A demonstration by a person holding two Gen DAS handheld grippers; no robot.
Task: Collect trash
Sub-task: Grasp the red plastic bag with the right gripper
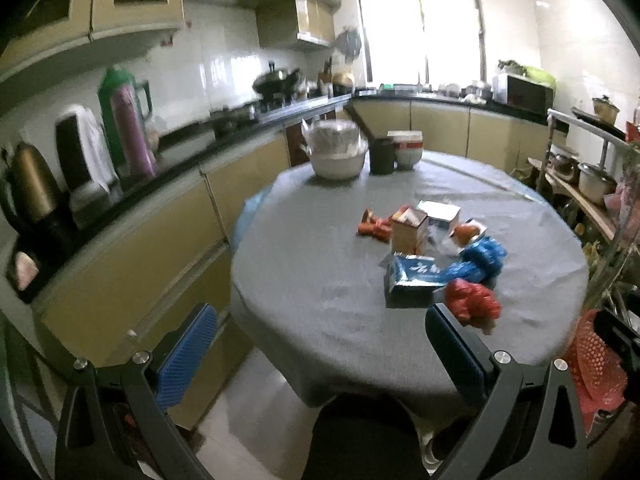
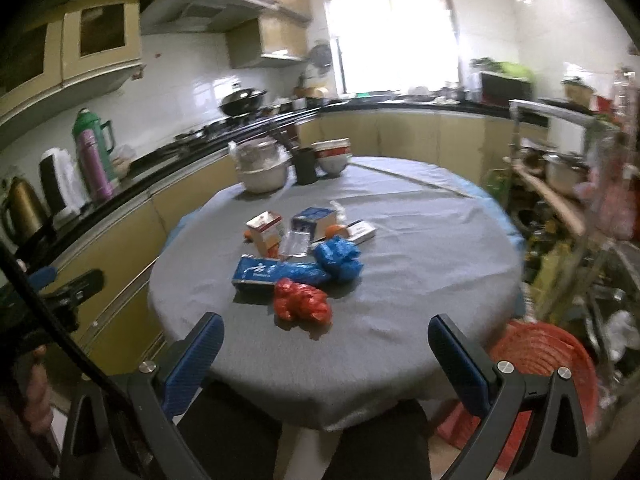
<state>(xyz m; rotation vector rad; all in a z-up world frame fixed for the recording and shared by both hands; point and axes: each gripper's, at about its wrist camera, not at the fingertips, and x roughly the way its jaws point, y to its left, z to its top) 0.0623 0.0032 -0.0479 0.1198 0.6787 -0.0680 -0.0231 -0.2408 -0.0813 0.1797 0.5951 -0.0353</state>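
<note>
A heap of trash lies mid-table on the grey cloth [image 2: 400, 280]: a crumpled red bag [image 2: 302, 302] [image 1: 474, 302], a crumpled blue bag [image 2: 338, 258] [image 1: 482, 258], a blue carton [image 2: 256, 274] [image 1: 414, 278], small cardboard boxes [image 2: 266, 230] [image 1: 408, 230] and an orange wrapper [image 1: 374, 228]. My left gripper [image 1: 320, 348] is open, held off the table's near left edge, with nothing between its fingers. My right gripper [image 2: 326, 356] is open over the near edge, just short of the red bag. A red basket [image 2: 540, 354] [image 1: 596, 360] sits low at the table's right.
A white covered pot [image 2: 262, 170], a dark cup [image 2: 306, 166] and stacked bowls [image 2: 334, 158] stand at the table's far side. The kitchen counter [image 1: 120, 200] with kettles and flasks runs along the left. Cluttered shelves [image 2: 560, 200] crowd the right. A person's hand [image 2: 36, 388] shows at far left.
</note>
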